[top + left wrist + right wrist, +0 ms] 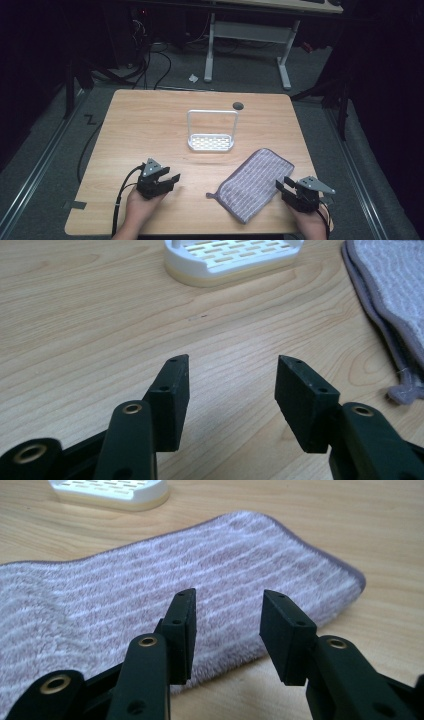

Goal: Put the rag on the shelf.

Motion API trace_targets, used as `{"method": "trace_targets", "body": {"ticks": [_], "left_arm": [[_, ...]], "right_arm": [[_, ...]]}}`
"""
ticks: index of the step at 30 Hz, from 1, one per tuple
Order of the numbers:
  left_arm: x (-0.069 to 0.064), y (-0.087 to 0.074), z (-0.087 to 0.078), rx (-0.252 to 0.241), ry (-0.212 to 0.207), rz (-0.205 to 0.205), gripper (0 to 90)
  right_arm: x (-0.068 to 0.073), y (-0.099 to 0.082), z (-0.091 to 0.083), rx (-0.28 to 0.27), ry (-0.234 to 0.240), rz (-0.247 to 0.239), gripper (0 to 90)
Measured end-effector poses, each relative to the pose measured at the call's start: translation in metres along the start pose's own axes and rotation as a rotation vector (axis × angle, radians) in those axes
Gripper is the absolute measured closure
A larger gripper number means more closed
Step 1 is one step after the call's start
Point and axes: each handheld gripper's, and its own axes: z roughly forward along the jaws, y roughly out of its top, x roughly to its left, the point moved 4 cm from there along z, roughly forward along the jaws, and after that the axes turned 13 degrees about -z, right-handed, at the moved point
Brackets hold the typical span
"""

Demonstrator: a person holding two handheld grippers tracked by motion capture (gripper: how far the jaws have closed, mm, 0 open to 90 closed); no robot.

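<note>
Towel (255, 184), purple with pale stripes, is seen flat on the wooden table (150, 125) at the lower right of the high view. Nothing has been lifted or folded yet, so the work is judged to be at its start. At the lower left, the left gripper (172, 181) is held with jaws apart over bare wood, gripping nothing. In the middle, a white rack (211, 142) is set upright, well apart from both. At the lower right, the right gripper (281, 185) is held open just at the towel's edge, and all of the job is left.

A purple cloth (253, 184) with white stripes, a white slotted rack (211, 142), light wood-grain table (150, 120).
</note>
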Motion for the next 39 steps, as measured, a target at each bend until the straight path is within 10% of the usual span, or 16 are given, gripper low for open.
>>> {"method": "trace_targets", "body": {"ticks": [12,15,18,28,39], "left_arm": [[-0.027,0.004,0.015,0.01,-0.115,0.022,71.8],[-0.053,0.014,0.026,-0.013,-0.236,-0.031,81.0],[-0.077,0.018,0.041,0.012,-0.26,0.027,88.1],[-0.127,0.008,0.093,0.16,-0.249,0.126,89.8],[-0.128,-0.011,0.086,0.207,-0.224,0.201,89.9]], "right_arm": [[-0.008,-0.007,0.001,0.01,0.03,0.032,67.1],[-0.009,-0.007,0.002,0.018,0.042,0.044,77.7],[-0.009,-0.004,0.003,0.022,0.048,0.027,88.1],[-0.005,-0.008,0.011,0.086,0.022,-0.007,90.0],[0.0,-0.014,0.019,0.14,0.041,-0.03,90.0]]}}
